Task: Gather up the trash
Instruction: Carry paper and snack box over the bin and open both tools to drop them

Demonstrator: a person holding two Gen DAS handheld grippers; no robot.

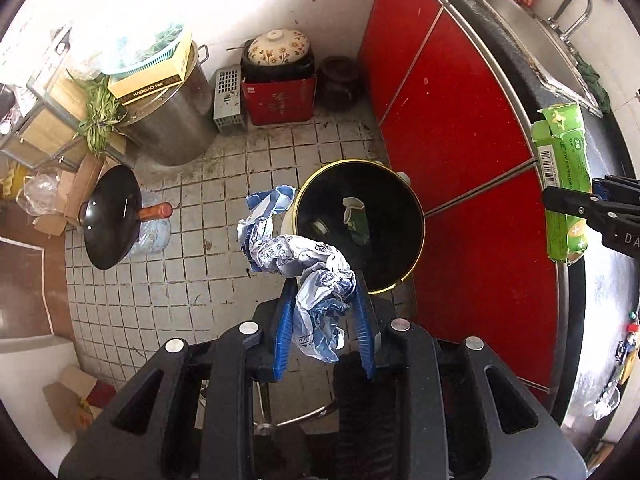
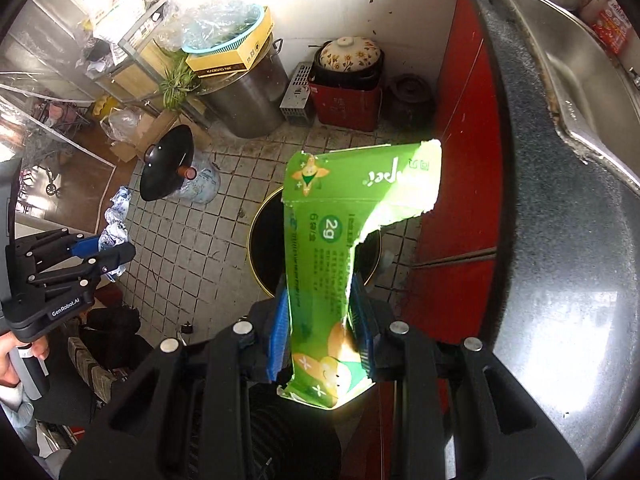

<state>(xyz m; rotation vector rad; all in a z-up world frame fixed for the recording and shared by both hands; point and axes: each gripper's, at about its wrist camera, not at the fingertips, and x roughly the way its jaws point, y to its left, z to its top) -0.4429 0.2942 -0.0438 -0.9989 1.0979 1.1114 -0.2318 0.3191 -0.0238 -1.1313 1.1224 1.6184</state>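
A round black trash bin (image 1: pixel 394 236) with a gold rim stands on the tiled floor beside the red cabinets; some green and white scraps lie inside it. My left gripper (image 1: pixel 326 284) is shut on a crumpled blue-and-white plastic wrapper (image 1: pixel 288 252) that hangs just left of the bin's rim. My right gripper (image 2: pixel 320 296) is shut on a torn green carton (image 2: pixel 332 240), held above the bin (image 2: pixel 264 236) and hiding most of its mouth. In the left wrist view the green carton (image 1: pixel 564 184) and the right gripper (image 1: pixel 576 210) show at the right edge. The right wrist view shows the left gripper (image 2: pixel 120 256) at the left.
Red cabinet doors (image 1: pixel 452 128) and a dark countertop with a steel sink (image 2: pixel 580 80) run along the right. Against the far wall stand a large steel pot (image 1: pixel 176 120), a red box with a floral-lidded pot (image 1: pixel 278 80) and a dark jar (image 1: pixel 340 84). A black wok (image 1: pixel 112 222) sits at the left.
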